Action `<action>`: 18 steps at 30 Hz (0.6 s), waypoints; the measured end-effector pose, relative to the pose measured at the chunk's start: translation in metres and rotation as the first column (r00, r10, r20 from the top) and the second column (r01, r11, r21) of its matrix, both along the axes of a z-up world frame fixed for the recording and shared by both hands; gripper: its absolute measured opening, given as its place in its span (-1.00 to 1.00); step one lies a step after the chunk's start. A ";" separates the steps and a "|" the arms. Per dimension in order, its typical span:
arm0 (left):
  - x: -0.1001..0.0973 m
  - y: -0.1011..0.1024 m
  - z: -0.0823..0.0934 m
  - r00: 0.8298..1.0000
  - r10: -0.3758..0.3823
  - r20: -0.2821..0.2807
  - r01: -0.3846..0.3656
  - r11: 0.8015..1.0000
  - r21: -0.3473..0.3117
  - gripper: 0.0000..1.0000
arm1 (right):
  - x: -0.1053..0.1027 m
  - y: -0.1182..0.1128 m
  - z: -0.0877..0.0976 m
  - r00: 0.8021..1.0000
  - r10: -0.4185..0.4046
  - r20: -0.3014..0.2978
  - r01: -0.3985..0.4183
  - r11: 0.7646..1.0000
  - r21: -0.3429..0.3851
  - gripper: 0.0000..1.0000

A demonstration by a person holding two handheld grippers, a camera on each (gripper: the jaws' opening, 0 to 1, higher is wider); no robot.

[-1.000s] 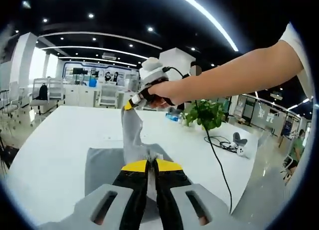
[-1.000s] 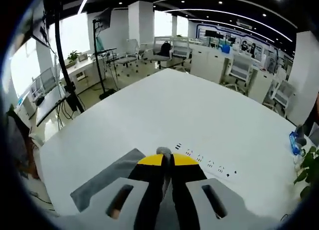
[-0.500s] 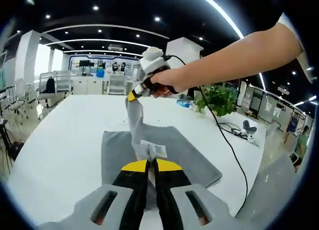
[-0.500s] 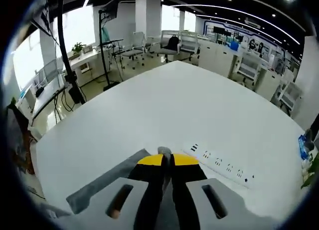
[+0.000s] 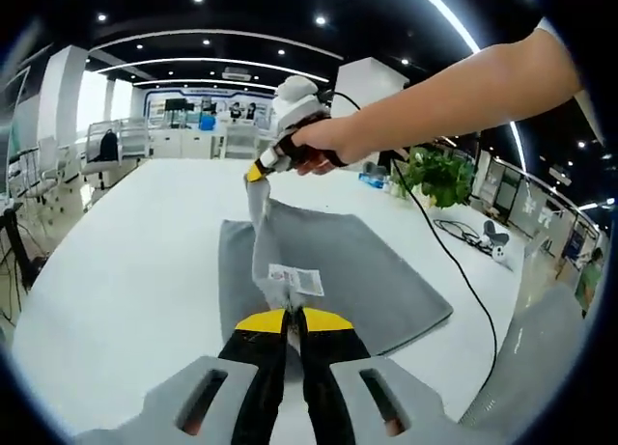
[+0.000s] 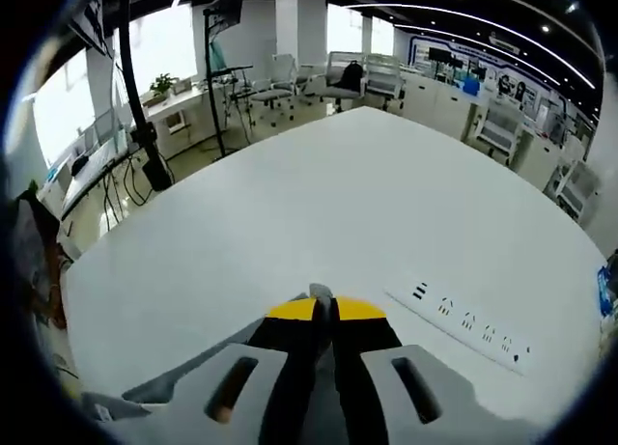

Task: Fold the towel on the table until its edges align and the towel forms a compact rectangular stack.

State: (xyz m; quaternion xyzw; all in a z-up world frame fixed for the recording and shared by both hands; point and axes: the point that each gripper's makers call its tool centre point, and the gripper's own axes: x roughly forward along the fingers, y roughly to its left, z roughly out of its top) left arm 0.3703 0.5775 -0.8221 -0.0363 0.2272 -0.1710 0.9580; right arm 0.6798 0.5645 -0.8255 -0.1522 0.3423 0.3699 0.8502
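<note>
A grey towel (image 5: pixel 357 271) lies partly on the white table (image 5: pixel 126 262), one edge lifted and stretched between both grippers. My left gripper (image 5: pixel 293 316) is shut on the near corner, beside a white care label (image 5: pixel 294 279). Further off, the right gripper (image 5: pixel 259 171) is held by a person's hand (image 5: pixel 323 144) and pinches the other corner up in the air. In the right gripper view my right gripper (image 6: pixel 324 306) is shut on a small tuft of towel (image 6: pixel 319 292), with more grey cloth (image 6: pixel 169 389) hanging below its jaws.
A white power strip (image 6: pixel 463 323) lies on the table beyond the right gripper. A potted plant (image 5: pixel 439 178), a blue bottle (image 5: pixel 372 181) and a black cable (image 5: pixel 454 271) sit toward the table's right side. Office chairs and desks stand beyond the table edges.
Both grippers have carried the held towel edge along, and more of the flat towel now shows spread on the table. The right gripper sits lower over the table, nearer the power strip.
</note>
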 end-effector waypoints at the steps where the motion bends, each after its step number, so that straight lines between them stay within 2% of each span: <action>1: 0.000 0.002 -0.003 1.000 0.001 -0.004 -0.001 1.000 0.006 -0.92 | 0.000 0.001 -0.003 1.000 -0.001 -0.001 0.001 1.000 -0.002 -0.93; 7: -0.002 0.014 -0.023 0.999 -0.013 -0.041 0.014 0.999 0.033 -0.92 | 0.000 0.014 -0.016 0.999 0.034 -0.018 -0.035 0.999 -0.033 -0.92; 11: -0.004 0.019 -0.034 0.998 -0.020 -0.056 0.023 0.998 0.060 -0.92 | 0.001 0.020 -0.028 0.999 0.017 -0.036 -0.018 0.999 -0.027 -0.91; 15: -0.005 0.020 -0.046 0.996 -0.023 -0.083 0.030 0.996 0.081 -0.91 | 0.002 0.030 -0.046 1.000 0.017 -0.025 -0.018 0.999 -0.038 -0.89; 18: -0.007 0.022 -0.055 0.994 -0.029 -0.102 0.040 0.994 0.105 -0.91 | 0.000 0.032 -0.050 1.000 0.015 -0.012 -0.015 0.999 -0.036 -0.86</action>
